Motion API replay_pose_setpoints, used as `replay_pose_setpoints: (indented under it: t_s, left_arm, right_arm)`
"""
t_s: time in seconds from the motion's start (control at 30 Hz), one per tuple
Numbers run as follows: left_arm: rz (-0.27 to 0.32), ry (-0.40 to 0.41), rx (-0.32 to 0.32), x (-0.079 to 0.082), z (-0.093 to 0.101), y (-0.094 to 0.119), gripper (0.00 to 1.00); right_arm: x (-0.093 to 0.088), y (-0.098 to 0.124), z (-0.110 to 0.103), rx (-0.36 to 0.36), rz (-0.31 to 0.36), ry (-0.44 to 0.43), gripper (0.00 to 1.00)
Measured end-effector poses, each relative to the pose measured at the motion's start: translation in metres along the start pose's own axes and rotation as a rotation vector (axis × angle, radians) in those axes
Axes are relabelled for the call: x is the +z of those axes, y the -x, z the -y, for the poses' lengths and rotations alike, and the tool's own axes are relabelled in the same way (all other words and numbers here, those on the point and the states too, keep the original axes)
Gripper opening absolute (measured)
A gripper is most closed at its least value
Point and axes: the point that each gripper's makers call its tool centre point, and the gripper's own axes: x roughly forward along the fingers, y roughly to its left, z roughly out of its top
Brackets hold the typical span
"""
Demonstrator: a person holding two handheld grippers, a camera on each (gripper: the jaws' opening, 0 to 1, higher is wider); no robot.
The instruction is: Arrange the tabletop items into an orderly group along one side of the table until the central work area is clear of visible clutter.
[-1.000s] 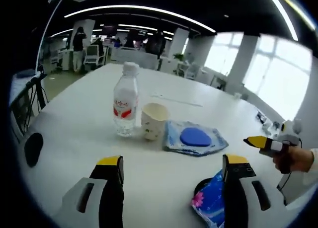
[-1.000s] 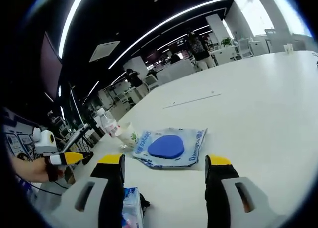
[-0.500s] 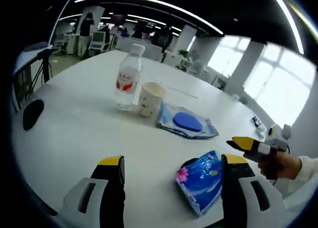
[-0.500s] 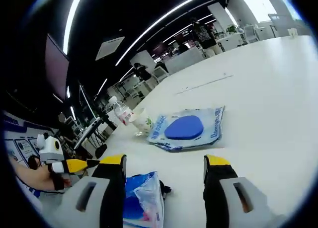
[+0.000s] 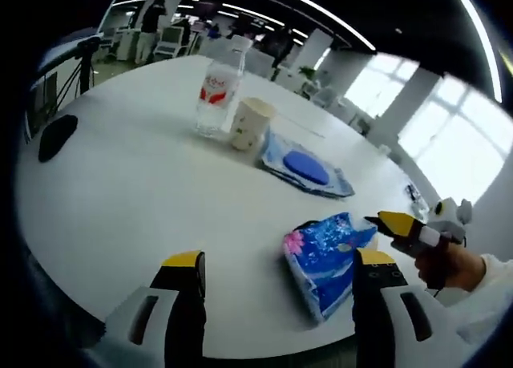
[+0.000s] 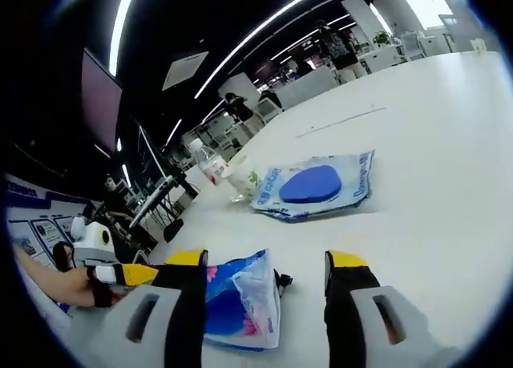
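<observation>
On the white table [image 5: 144, 192] stand a clear water bottle [image 5: 219, 95] with a red label and a paper cup [image 5: 249, 124], close together. Beside them lies a flat blue pouch [image 5: 306, 164] with a blue oval on it. A blue flowered packet [image 5: 325, 260] lies near the table's edge. My left gripper [image 5: 276, 268] is open just short of the flowered packet. My right gripper [image 6: 260, 264] is open too, with the flowered packet [image 6: 240, 300] lying between its jaws; it also comes in from the right in the left gripper view [image 5: 405, 228], held in a hand. The bottle [image 6: 210, 164], cup [image 6: 244, 182] and pouch [image 6: 314, 188] lie further off.
A black oval object [image 5: 56, 135] lies on the table's left part. The table's near edge [image 5: 200, 348] curves just past my left jaws. The other gripper's yellow tip [image 6: 132, 273] and a hand come in from the left. Desks, chairs and people fill the far office.
Both cameras have pulled back and tipped down, so the flowered packet shows more fully. It now sits between the right jaws. Bottle, cup and pouch have not moved on the table.
</observation>
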Motion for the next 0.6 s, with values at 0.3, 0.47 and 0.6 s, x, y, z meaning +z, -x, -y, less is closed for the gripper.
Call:
replay_pose_setpoints:
  t_s: [0.3,0.47,0.6]
  left_arm:
    - [-0.077,0.036,-0.070,-0.020,0.011,-0.005,0.48]
    - [-0.129,0.044,-0.096,-0.032,0.018,-0.007,0.39]
    - [-0.169,0.050,-0.119,-0.040,0.021,-0.008,0.27]
  right_arm:
    - [-0.009,0.006,-0.013,0.029,-0.010,-0.016,0.43]
    - [-0.014,0.005,-0.013,0.047,-0.028,-0.005,0.33]
    - [-0.023,0.007,-0.014,0.034,-0.058,0.024,0.23]
